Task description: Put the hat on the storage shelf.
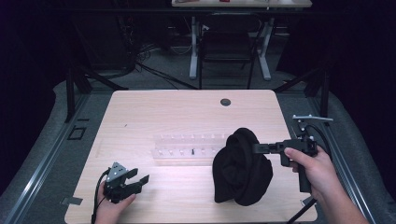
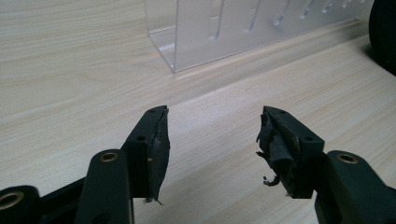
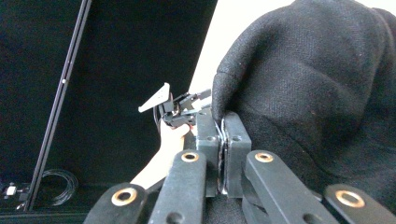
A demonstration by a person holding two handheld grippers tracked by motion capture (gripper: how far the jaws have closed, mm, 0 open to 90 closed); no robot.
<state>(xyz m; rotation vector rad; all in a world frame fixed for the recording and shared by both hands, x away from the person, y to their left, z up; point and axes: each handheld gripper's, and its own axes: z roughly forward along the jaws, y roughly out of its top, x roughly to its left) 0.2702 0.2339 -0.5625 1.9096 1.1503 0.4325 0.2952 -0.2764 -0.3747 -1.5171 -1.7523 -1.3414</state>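
Observation:
A bundled black cloth [image 1: 240, 168] hangs over the right half of the wooden table, its lower end on or just above the tabletop. My right gripper [image 1: 256, 148] comes in from the right and is shut on the cloth's upper right side. In the right gripper view the jaws [image 3: 222, 121] press together on a fold of the black cloth [image 3: 317, 93]. My left gripper [image 1: 140, 176] rests low at the table's front left, open and with nothing in it. Its worn pads [image 2: 159, 144] stand wide apart over bare wood, and the cloth's edge [image 2: 385, 32] shows at far right.
A clear plastic rack [image 1: 187, 149] with a row of slots lies across the table's middle, between the grippers; its near corner [image 2: 224, 28] is ahead of the left gripper. A round cable hole [image 1: 225, 101] sits near the far edge. A chair [image 1: 227, 46] stands beyond the table.

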